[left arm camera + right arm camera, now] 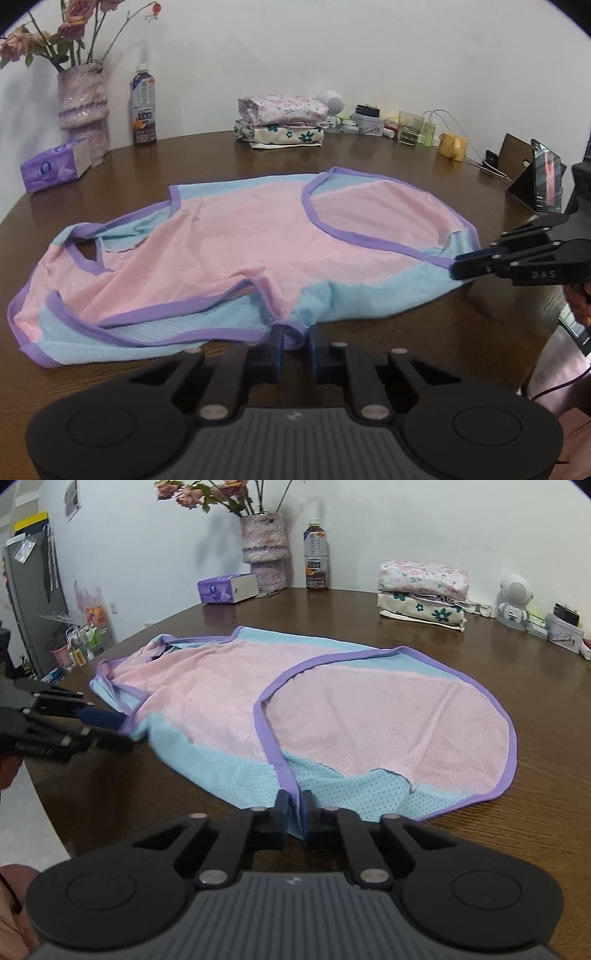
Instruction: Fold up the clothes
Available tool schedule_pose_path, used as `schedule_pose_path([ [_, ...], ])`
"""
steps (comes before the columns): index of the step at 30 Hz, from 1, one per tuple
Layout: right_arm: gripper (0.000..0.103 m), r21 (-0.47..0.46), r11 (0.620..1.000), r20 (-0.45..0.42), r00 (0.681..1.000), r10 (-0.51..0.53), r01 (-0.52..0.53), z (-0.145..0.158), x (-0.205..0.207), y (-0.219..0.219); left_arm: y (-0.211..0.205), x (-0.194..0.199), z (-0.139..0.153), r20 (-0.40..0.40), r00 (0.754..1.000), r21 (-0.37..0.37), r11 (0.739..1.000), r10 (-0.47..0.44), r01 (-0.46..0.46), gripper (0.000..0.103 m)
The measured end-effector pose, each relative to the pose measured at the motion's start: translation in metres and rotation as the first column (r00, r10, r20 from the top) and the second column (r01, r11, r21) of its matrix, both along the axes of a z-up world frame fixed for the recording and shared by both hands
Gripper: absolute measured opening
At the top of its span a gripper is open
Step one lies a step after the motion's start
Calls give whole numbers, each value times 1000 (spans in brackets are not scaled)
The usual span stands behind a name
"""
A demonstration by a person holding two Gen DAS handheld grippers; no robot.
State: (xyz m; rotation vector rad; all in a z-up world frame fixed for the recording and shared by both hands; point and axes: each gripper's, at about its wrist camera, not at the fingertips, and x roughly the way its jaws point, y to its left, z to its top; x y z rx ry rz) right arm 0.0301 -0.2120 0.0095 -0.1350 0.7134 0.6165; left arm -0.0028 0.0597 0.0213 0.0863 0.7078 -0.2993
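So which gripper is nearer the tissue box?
Left. The left gripper sits at the garment's near edge, on the tissue box side; the right gripper is at the garment's opposite end.

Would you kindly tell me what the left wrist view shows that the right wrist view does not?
Only the left wrist view shows the yellow mug and a propped phone. Only the right wrist view shows the grey cabinet beyond the table. Both show the pink and blue mesh garment, gripped at its near edge by the left tongs and right tongs, the folded floral stack and the tea bottle.
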Motion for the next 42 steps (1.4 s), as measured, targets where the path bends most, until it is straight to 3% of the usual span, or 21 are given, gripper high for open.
schedule_pose_path([
  [3,6,0,1000,4,1000,-3,3,2,-2,-1,1,-1,1,14,1000,16,1000,-2,2,23],
  [7,6,-1,1000,4,1000,-1,1,2,-2,-2,-2,-4,6,41,998,69,997,-39,36,43],
  [11,6,-1,1000,0,1000,4,-4,2,-1,-2,-8,3,6,25,995,112,989,-99,96,45],
  [12,6,-1,1000,0,1000,4,-4,2,-1,-2,-10,6,4,15,994,116,987,-112,109,44],
  [14,6,1,1000,3,1000,3,-3,3,-2,-1,-11,10,1,-1,991,113,985,-131,130,27],
  [15,6,2,1000,2,1000,2,-2,2,-2,-1,-11,11,0,-8,990,110,984,-139,139,7],
  [21,2,20,1000,5,1000,7,-7,6,-3,-4,4,3,18,-13,987,66,985,-162,162,6],
  [27,2,75,996,-19,999,44,-42,24,-7,-19,26,-4,41,-72,975,-22,977,-211,210,7],
  [30,2,27,999,-60,997,47,-45,16,-5,-16,22,1,32,-103,971,-7,976,-215,215,14],
  [32,4,17,999,-76,996,44,-42,11,-4,-14,21,-1,28,-103,970,-4,975,-220,221,25],
  [34,9,31,999,-64,997,41,-39,13,-6,-16,20,-3,25,-87,970,5,974,-226,227,48],
  [38,21,44,998,-44,998,39,-37,14,-8,-18,13,-1,17,-80,968,38,970,-238,241,50],
  [42,25,28,999,-63,997,45,-43,7,-5,-13,6,2,6,-101,958,61,959,-268,275,49],
])
